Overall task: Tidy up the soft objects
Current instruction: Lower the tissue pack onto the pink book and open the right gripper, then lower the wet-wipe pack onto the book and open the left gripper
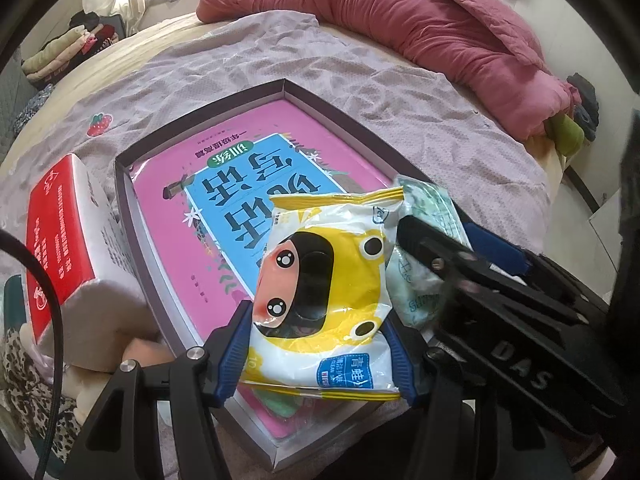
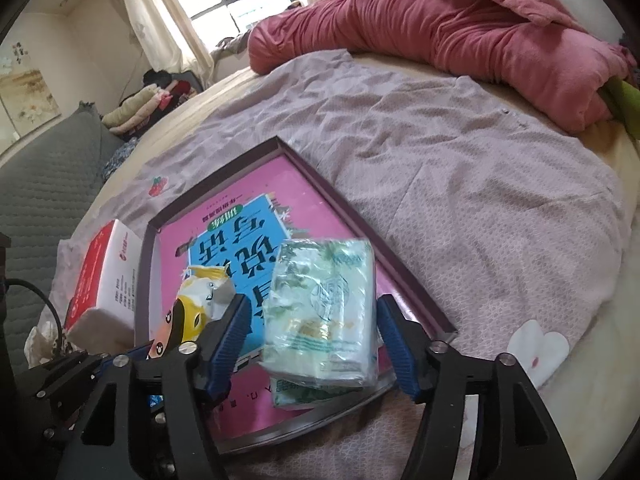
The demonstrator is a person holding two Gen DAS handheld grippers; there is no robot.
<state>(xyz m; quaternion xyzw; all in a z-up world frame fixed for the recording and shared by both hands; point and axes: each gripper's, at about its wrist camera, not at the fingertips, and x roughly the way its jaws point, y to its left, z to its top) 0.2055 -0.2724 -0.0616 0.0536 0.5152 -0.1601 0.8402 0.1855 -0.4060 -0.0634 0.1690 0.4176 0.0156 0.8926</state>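
A shallow purple-rimmed box [image 1: 200, 120] [image 2: 212, 184] lies on the bed with a pink and blue book [image 1: 168, 184] [image 2: 240, 240] inside it. My left gripper [image 1: 320, 320] is shut on a yellow and white wipes pack [image 1: 320, 280] [image 2: 200, 304], its blue pads pressing both sides, just above the box's near end. A pale green tissue pack [image 2: 324, 304] [image 1: 424, 208] sits between the fingers of my right gripper [image 2: 313, 304], over the book. That gripper's jaws stand wider than the pack, with a gap at each pad.
A red and white tissue box [image 1: 56, 240] [image 2: 104, 272] stands left of the purple box. A rolled pink quilt [image 1: 400, 20] [image 2: 440, 20] lies along the bed's far side. Folded clothes [image 2: 140, 108] are stacked at the far left, beside a grey quilted surface [image 2: 40, 184].
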